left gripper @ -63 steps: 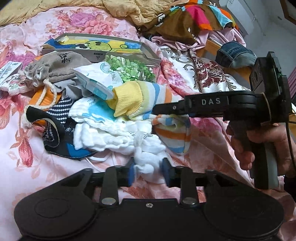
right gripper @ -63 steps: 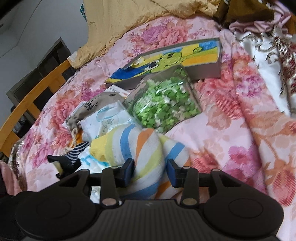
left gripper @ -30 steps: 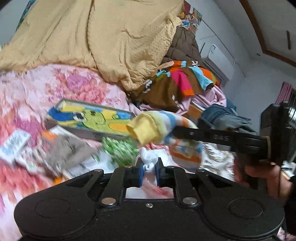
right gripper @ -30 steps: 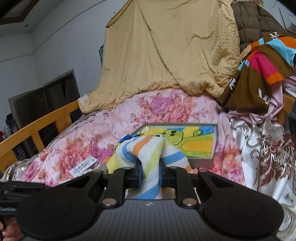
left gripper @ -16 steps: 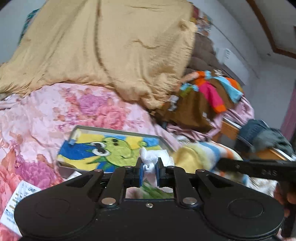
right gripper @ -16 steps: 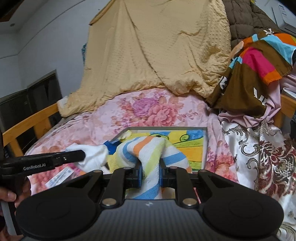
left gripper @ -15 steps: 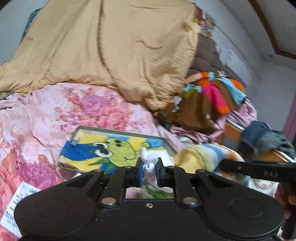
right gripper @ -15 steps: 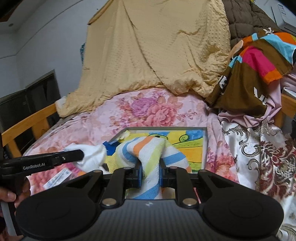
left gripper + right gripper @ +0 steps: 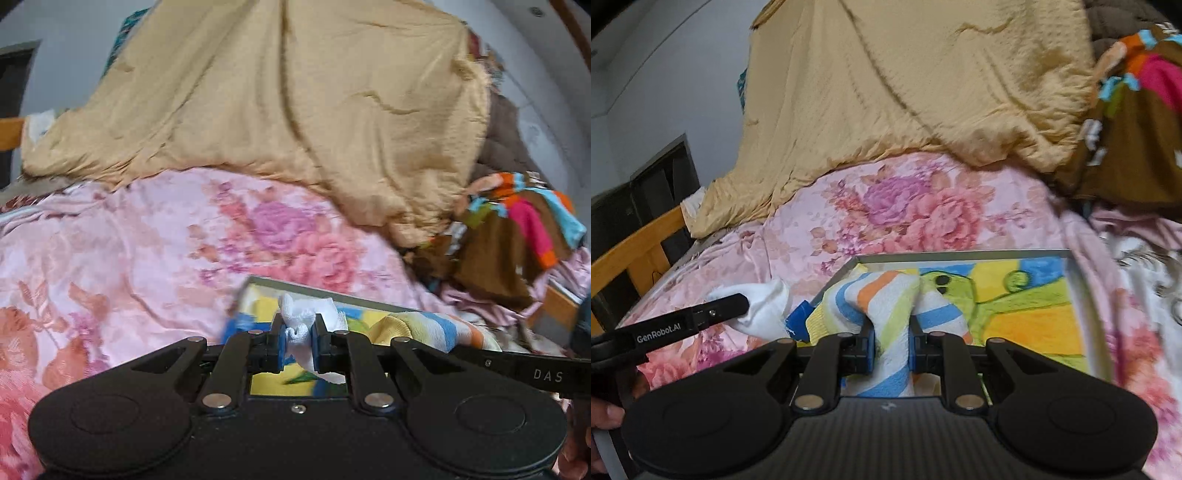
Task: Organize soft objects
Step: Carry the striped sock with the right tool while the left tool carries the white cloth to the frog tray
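Note:
My left gripper (image 9: 298, 341) is shut on a white gauze cloth (image 9: 308, 321) and holds it in the air above the near edge of a flat box with a green cartoon picture (image 9: 266, 295). My right gripper (image 9: 892, 345) is shut on a striped yellow, blue and orange towel (image 9: 886, 299) and holds it over the same box (image 9: 1027, 295). In the right wrist view the left gripper (image 9: 737, 304) reaches in from the left with the white cloth (image 9: 764, 310). The striped towel also shows in the left wrist view (image 9: 432, 330).
A pink floral bedsheet (image 9: 129, 258) covers the bed. A tan quilt (image 9: 295, 110) is heaped at the back. A pile of colourful clothes (image 9: 517, 236) lies at the right. A wooden bed rail (image 9: 635, 247) runs along the left.
Both grippers lifted their cloths off the pile and carried them forward. They now sit closer to the picture box, lower over it, with the left gripper swung leftward.

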`<state>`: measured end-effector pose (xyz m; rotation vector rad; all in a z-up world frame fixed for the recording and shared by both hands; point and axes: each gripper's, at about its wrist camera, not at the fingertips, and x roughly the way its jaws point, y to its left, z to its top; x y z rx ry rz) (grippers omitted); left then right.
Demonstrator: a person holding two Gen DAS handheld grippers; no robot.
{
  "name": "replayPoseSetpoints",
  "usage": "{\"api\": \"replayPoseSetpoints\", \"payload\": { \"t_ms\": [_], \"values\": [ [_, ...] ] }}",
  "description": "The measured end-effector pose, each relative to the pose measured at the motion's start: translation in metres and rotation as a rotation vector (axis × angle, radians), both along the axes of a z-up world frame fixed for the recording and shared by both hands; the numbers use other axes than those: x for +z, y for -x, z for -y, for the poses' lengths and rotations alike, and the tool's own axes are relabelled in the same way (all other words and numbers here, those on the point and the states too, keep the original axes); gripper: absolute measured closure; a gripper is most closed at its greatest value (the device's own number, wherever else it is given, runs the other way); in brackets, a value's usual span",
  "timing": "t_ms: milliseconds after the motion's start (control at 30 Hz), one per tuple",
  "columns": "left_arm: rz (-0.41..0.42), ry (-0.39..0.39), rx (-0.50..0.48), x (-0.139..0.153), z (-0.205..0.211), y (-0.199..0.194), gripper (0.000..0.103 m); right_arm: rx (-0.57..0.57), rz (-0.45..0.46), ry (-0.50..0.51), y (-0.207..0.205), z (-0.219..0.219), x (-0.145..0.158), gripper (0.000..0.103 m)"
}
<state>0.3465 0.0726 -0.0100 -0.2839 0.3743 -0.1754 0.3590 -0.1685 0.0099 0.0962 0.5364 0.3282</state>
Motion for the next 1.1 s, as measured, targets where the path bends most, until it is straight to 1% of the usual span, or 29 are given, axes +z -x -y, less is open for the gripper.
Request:
{"api": "replayPoseSetpoints", "payload": {
  "t_ms": [67, 233, 300, 400, 533, 633, 733, 833, 900, 1033, 1067, 1100],
  "values": [
    [-0.008, 0.008, 0.008, -0.007, -0.008, -0.007, 0.089, 0.014, -0.009, 0.023, -0.015, -0.011, -0.003, 0.085],
    [-0.011, -0.052, 0.006, -0.019, -0.009, -0.018, 0.089, 0.038, -0.029, 0.09, -0.041, -0.034, -0.009, 0.084],
    [-0.03, -0.073, -0.003, -0.021, -0.008, -0.023, 0.089, 0.042, -0.044, 0.114, -0.051, -0.042, -0.014, 0.084],
    [-0.057, -0.065, -0.005, -0.024, -0.013, -0.032, 0.088, 0.05, -0.071, 0.132, -0.061, -0.05, -0.019, 0.084],
    [-0.091, -0.054, -0.01, -0.03, -0.018, -0.044, 0.088, 0.064, -0.083, 0.204, -0.073, -0.061, -0.024, 0.084],
    [-0.107, -0.053, -0.026, -0.034, -0.017, -0.048, 0.088, 0.072, -0.099, 0.238, -0.08, -0.068, -0.028, 0.083],
    [-0.125, -0.068, -0.051, -0.038, -0.013, -0.052, 0.087, 0.077, -0.108, 0.245, -0.082, -0.072, -0.032, 0.083],
    [-0.136, -0.066, -0.067, -0.041, -0.011, -0.054, 0.086, 0.078, -0.113, 0.239, -0.084, -0.072, -0.033, 0.081],
    [-0.142, -0.066, -0.071, -0.043, -0.01, -0.055, 0.085, 0.078, -0.112, 0.241, -0.083, -0.072, -0.035, 0.076],
    [-0.154, -0.058, -0.073, -0.046, -0.011, -0.056, 0.082, 0.064, -0.106, 0.236, -0.08, -0.069, -0.034, 0.069],
    [-0.156, -0.058, -0.075, -0.046, -0.011, -0.056, 0.08, 0.055, -0.105, 0.231, -0.08, -0.068, -0.033, 0.062],
    [-0.158, -0.061, -0.079, -0.046, -0.01, -0.056, 0.077, 0.049, -0.103, 0.226, -0.079, -0.066, -0.032, 0.054]
  ]
}}
